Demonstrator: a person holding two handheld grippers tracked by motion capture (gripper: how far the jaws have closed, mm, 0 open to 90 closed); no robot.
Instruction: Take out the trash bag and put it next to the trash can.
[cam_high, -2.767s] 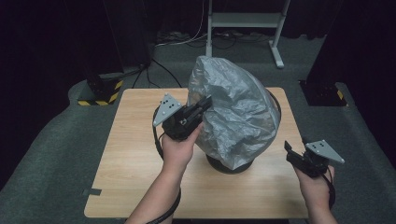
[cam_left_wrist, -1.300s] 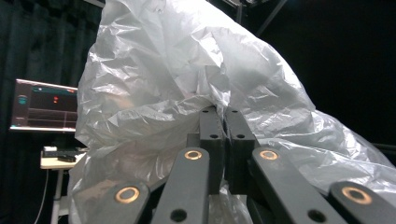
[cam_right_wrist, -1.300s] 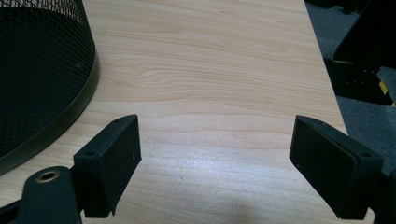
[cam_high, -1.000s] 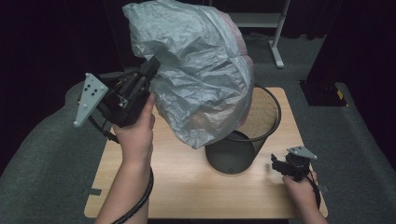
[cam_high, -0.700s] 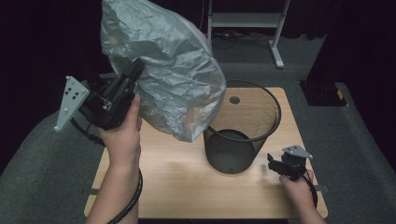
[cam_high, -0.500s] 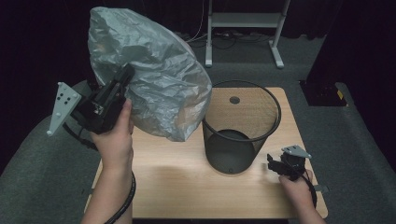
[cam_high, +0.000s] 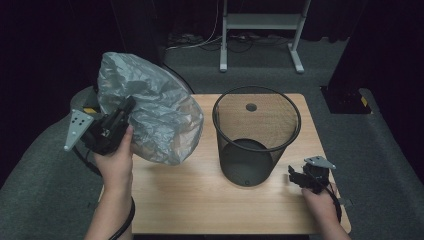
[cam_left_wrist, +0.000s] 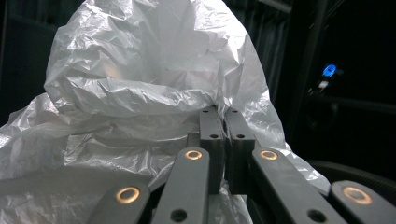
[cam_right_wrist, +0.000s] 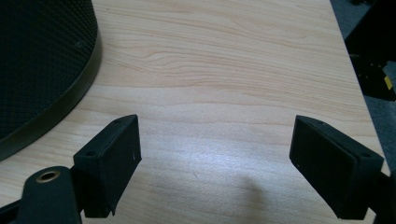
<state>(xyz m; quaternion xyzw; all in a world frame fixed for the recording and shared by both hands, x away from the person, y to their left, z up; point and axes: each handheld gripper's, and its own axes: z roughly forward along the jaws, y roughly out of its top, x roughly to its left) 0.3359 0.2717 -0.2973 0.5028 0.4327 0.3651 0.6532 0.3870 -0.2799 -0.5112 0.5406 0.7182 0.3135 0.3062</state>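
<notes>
Left gripper (cam_high: 126, 107) clenched on crumpled grey plastic bin liner (cam_high: 150, 117), off black mesh bin (cam_high: 256, 135); right gripper (cam_right_wrist: 215, 163) released. Next: lay liner at table's (cam_high: 200, 195) left edge.

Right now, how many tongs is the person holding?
2. The left tongs are up at the table's left edge, pinched shut on the silver plastic bag. The right tongs sit open, low over the wooden table, beside the black mesh bin.
</notes>
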